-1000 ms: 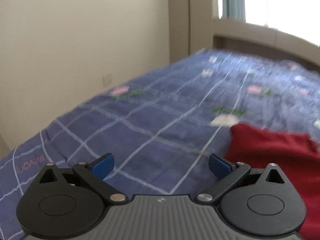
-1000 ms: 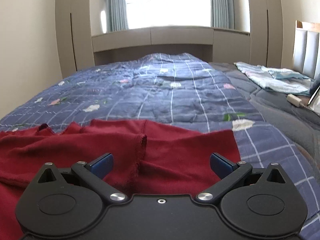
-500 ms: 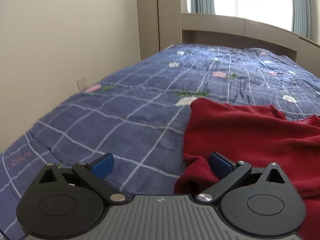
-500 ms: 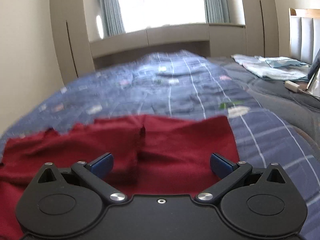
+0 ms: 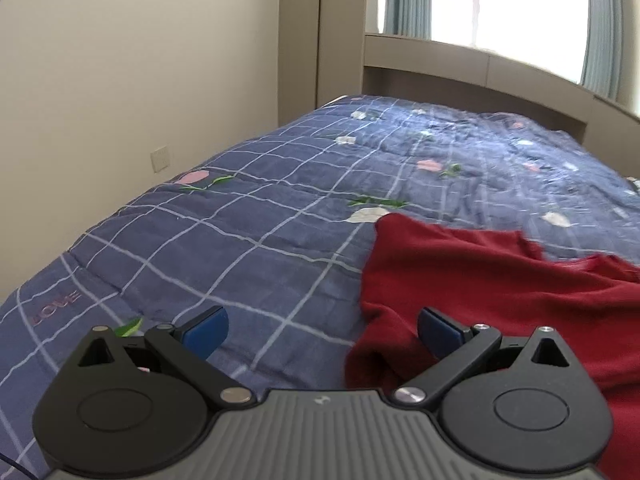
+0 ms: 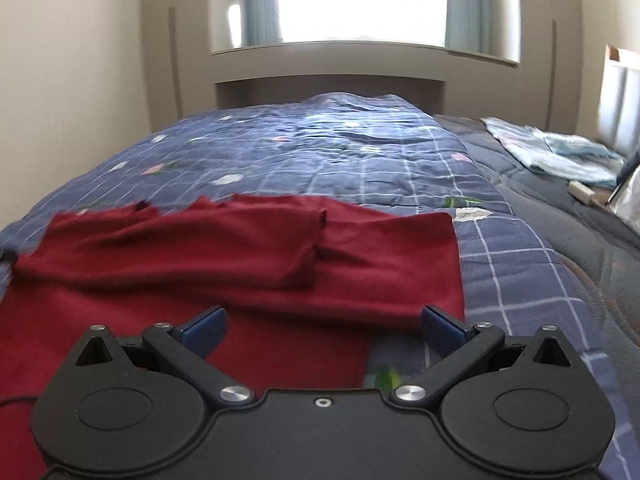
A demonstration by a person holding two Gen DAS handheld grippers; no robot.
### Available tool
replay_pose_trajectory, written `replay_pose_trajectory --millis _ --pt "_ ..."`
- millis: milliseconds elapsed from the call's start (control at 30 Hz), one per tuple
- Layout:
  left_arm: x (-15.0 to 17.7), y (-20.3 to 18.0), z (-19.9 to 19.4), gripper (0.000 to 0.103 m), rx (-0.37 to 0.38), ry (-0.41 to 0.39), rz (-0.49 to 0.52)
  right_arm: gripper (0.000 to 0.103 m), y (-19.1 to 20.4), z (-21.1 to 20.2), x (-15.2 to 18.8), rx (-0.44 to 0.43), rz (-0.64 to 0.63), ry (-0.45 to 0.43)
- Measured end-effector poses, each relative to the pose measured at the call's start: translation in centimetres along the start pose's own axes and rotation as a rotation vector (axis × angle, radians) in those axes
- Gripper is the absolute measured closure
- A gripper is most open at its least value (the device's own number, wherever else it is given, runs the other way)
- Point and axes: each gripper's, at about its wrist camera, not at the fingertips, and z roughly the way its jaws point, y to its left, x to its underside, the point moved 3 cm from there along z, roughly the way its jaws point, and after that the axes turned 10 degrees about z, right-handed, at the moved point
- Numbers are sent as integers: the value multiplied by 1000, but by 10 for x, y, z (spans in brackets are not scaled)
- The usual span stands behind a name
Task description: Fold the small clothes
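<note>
Shifted since the earlier frames: left-wrist view swinging from mostly bare quilt toward the red garment [image 5: 500, 292], now filling its lower right; right-wrist view tipping downward, red cloth now spreading across the whole lower half.

Left wrist view, left to right: cream wall with a socket plate [image 5: 161, 159]; blue checked quilt [image 5: 240, 220] with flower prints and a stitched "LOVE" near its corner, covering the bed; left gripper [image 5: 322, 330] hovering just above the quilt, jaws standing wide apart and holding nothing, left blue fingertip [image 5: 206, 328] over bare quilt, right fingertip over a bunched edge of the red garment; whether touching the cloth, not determinable. Garment lying on the quilt, stretching rightward out of view.

Right wrist view, left to right: red garment [image 6: 240, 256] lying spread on the quilt [image 6: 360, 160], one sleeve [image 6: 208, 240] folded across the body with its cuff ending near the middle; right gripper [image 6: 322, 330] poised low over the garment's near hem, jaws wide apart and gripping nothing, left blue pad over red cloth, right pad at the garment's right corner just beside bare quilt. Farther right, well apart: dark grey bedding [image 6: 560, 208], a pale folded cloth pile [image 6: 552, 152] and a small white object [image 6: 582, 192] lying near the headboard [image 6: 622, 92]. Bright window [image 6: 360, 0] with curtains lying beyond the bed's far end.
</note>
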Motion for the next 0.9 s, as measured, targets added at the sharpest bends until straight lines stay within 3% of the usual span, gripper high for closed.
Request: replay_pose_trajectory --millis 267,500,733,900 --pt "22 8 -70 0 81 30 44 1 28 -75 47 -53 -72 35" --pt "75 21 -124 0 145 101 80 1 53 -128 88 -44 -172 52" --pt "133 39 -159 0 200 194 77 1 45 -174 146 32 -251 127" --pt "157 47 -179 1 188 180 108 1 34 -205 172 55 -256 119"
